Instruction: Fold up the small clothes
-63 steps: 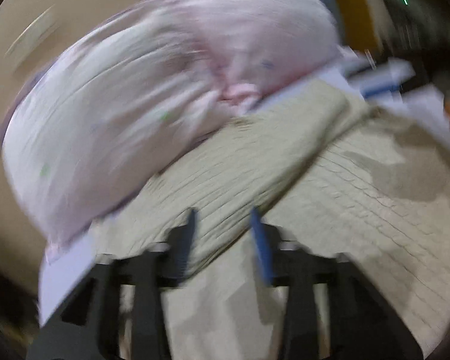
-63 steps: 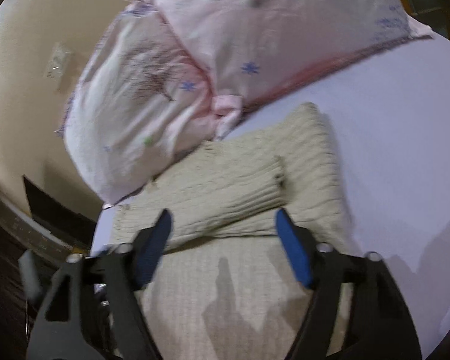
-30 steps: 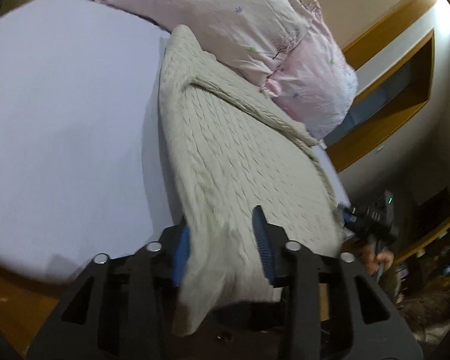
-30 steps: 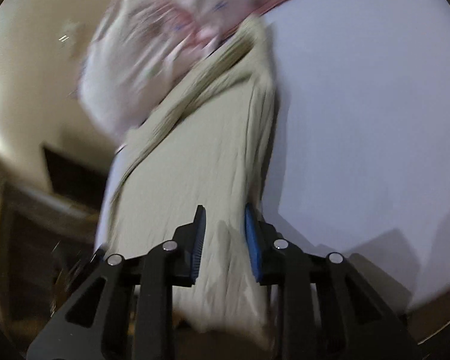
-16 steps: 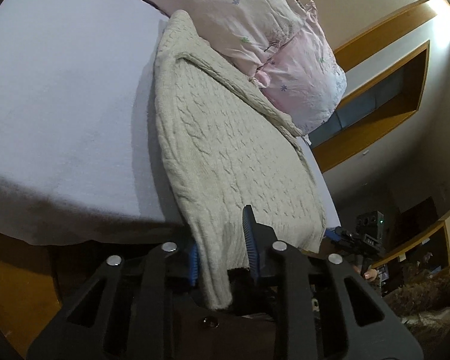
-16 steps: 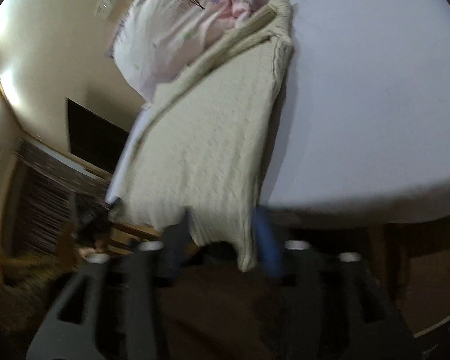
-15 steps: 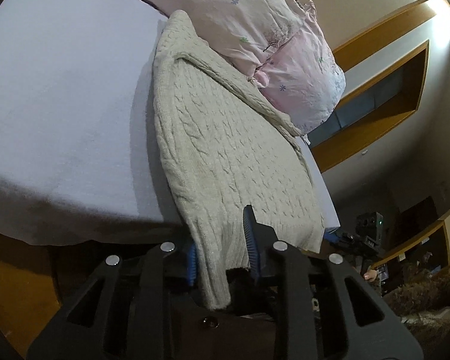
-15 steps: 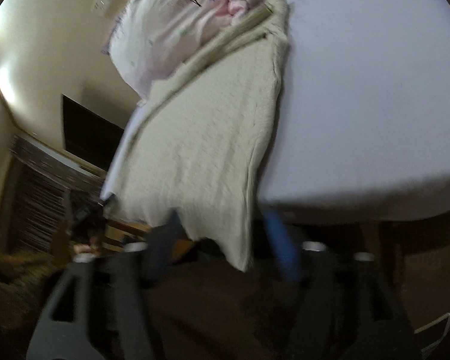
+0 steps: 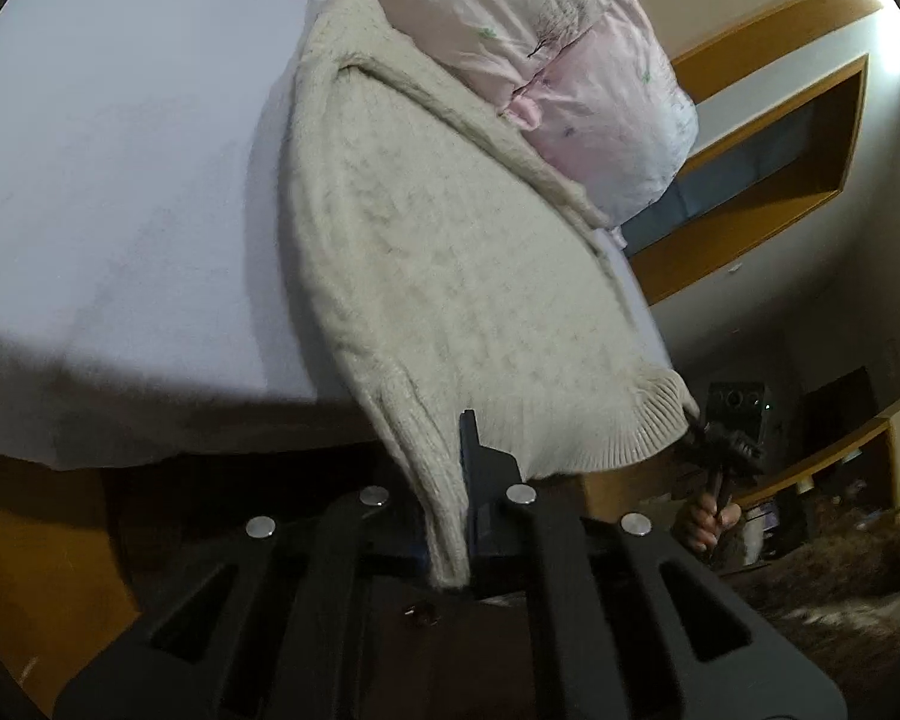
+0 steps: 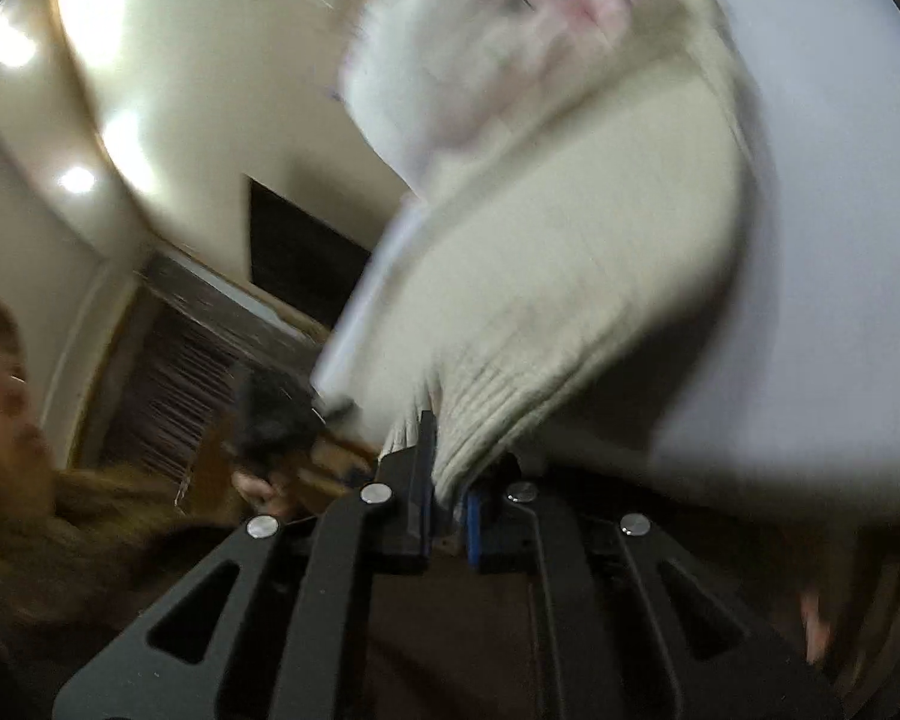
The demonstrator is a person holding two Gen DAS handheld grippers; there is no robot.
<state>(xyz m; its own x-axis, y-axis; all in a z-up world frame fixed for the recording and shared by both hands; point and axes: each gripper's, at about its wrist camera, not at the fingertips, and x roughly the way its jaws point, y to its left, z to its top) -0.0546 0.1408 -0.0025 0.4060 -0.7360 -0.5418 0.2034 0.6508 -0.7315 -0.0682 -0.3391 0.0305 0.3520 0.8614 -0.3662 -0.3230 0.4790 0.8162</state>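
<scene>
Dim indoor light. The left wrist view is fairly sharp, with fisheye bending and dark corners; shadow lies under the sweater (image 9: 450, 252). The right wrist view is smeared by motion blur, with lamp glare upper left.

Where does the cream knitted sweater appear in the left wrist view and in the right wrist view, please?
Left wrist: the sweater runs from top centre down to the left gripper, shut on its hem corner.
Right wrist: blurred, it fills the centre right, ribbed hem clamped in the right gripper.
Shared landmark: the pink pillow at the sweater's far end.
</scene>
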